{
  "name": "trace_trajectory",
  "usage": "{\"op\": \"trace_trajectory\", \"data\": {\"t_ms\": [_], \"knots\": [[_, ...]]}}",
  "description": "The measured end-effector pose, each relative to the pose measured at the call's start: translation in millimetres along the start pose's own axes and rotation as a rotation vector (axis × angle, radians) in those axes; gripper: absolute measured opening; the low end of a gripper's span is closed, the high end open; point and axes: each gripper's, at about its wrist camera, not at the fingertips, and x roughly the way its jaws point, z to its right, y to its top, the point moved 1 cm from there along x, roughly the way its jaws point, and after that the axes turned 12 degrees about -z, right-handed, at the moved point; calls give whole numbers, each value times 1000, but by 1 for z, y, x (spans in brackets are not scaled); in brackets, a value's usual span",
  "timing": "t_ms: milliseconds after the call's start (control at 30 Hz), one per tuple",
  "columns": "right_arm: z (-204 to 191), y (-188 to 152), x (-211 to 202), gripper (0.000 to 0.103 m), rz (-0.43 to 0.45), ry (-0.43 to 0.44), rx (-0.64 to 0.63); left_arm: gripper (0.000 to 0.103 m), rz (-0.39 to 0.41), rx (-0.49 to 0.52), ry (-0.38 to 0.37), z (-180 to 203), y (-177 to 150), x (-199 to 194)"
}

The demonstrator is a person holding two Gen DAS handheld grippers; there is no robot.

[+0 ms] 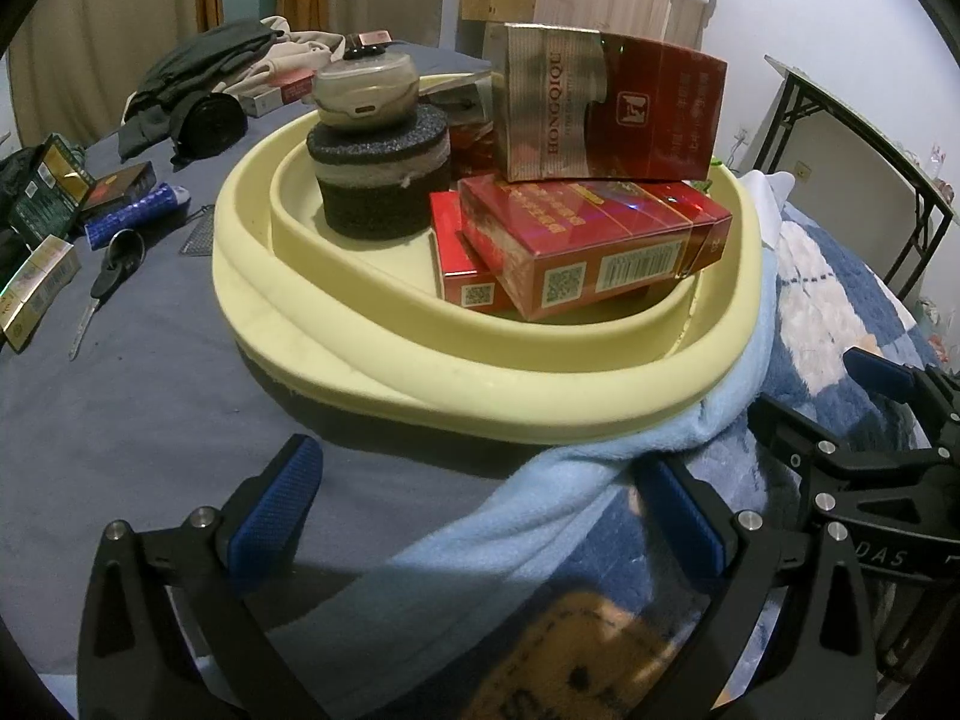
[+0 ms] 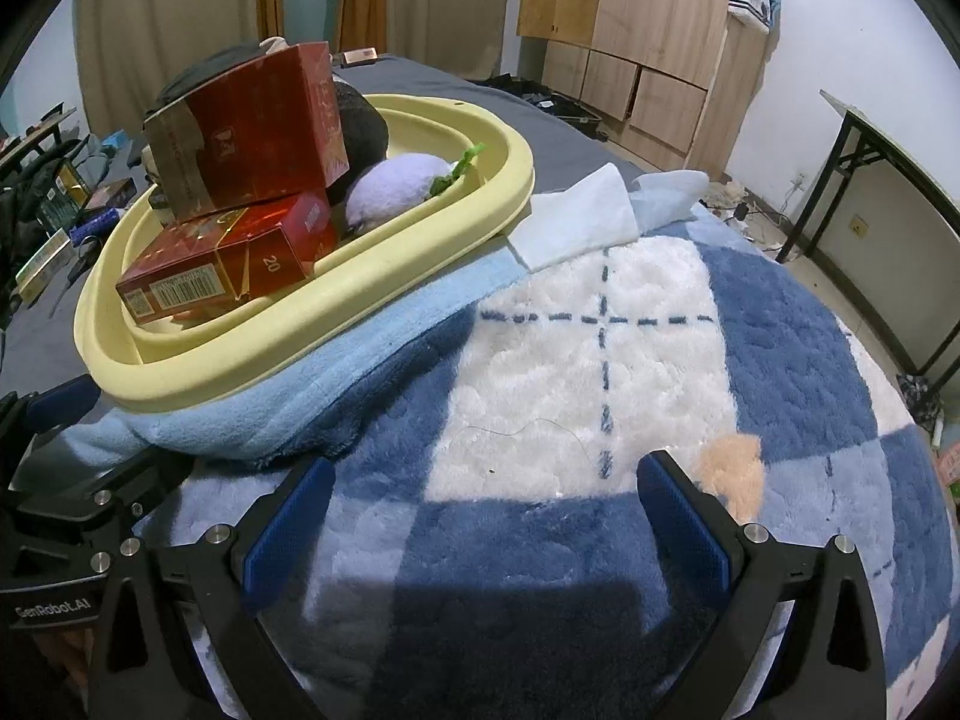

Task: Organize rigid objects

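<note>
Both your grippers hang empty, jaws spread wide: the left gripper (image 1: 480,516) sits just short of the near rim of the basin (image 1: 384,360), the right gripper (image 2: 486,516) over the plaid blanket (image 2: 780,360), well clear of anything to grasp

The basin rests partly on a light blue towel (image 2: 288,414) and already holds a load: two red boxes (image 1: 576,246) lying flat, a tall red carton (image 1: 606,102) standing on them, a dark foam puck (image 1: 378,180) with a round case (image 1: 366,90) on top, and, in the right view, a lilac plush (image 2: 396,186) against the far wall. So you look to be between picks, with a good part of the sorting done

What is left lies on the grey sheet to your left, well apart from the basin: a dark box (image 1: 120,186), a blue tube (image 1: 129,216), scissors (image 1: 108,282) and a pale box (image 1: 33,294)

Your next move likely calls for swinging the left gripper out to one of those. The boxes suit a grip across the narrow faces. When you set one in, mind the tall carton; it looks top-heavy on that stack, and a knock could tip it over the rim
</note>
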Motion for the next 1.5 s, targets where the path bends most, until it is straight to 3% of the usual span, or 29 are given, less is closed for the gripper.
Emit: {"op": "trace_trajectory", "data": {"t_ms": [1500], "knots": [[0,-1,0,103,0,-8,-8,103,-14,11,4,4,-2,-2]]}}
